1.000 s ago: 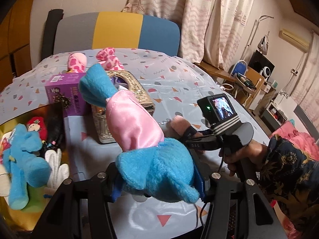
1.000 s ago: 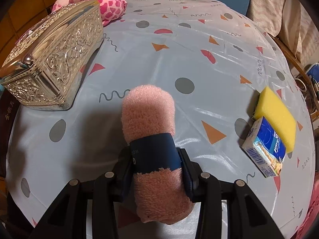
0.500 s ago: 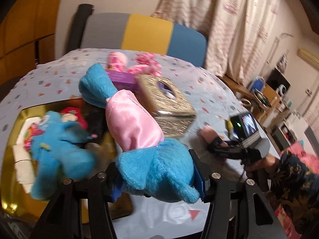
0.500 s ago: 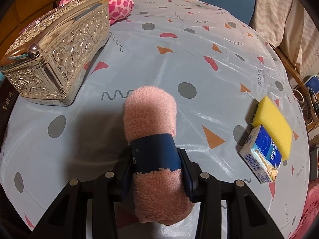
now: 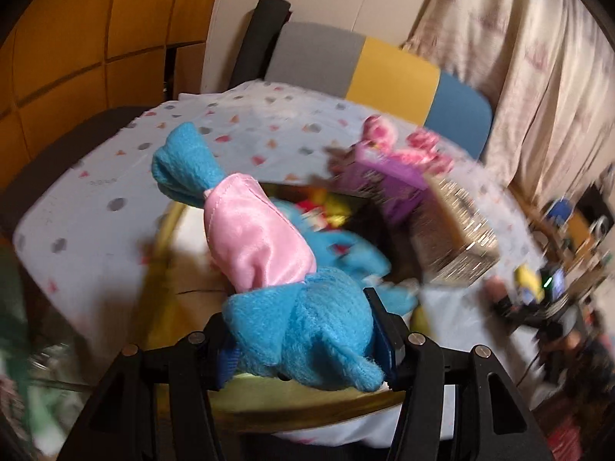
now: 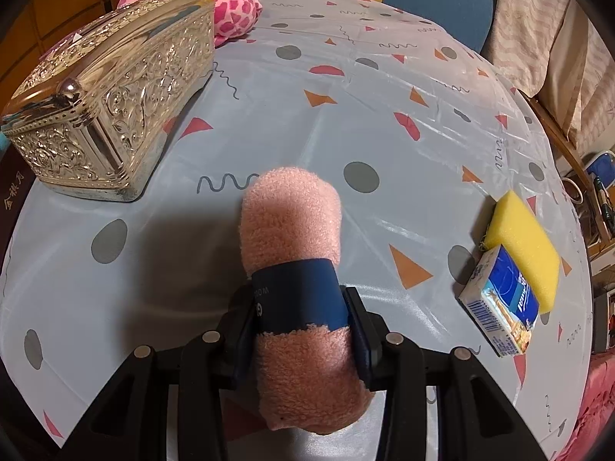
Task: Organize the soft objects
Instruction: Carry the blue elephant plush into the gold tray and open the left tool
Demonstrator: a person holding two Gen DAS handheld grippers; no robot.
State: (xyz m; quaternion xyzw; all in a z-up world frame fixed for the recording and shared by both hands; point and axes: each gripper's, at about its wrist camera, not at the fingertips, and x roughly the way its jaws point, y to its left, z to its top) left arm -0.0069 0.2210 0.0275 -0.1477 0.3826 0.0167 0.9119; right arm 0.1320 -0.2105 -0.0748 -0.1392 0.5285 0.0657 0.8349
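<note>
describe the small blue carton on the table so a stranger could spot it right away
Start from the patterned tablecloth and go to its right edge, where a yellow sponge lies. The carton lies flat against the sponge's near side: the only printed box there, blue and white with a barcode.

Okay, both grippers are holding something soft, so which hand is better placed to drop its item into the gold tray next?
Left. The left gripper, shut on the blue plush, is over the gold tray. The right gripper holds the pink towel roll over bare tablecloth, with no tray in its view.
</note>
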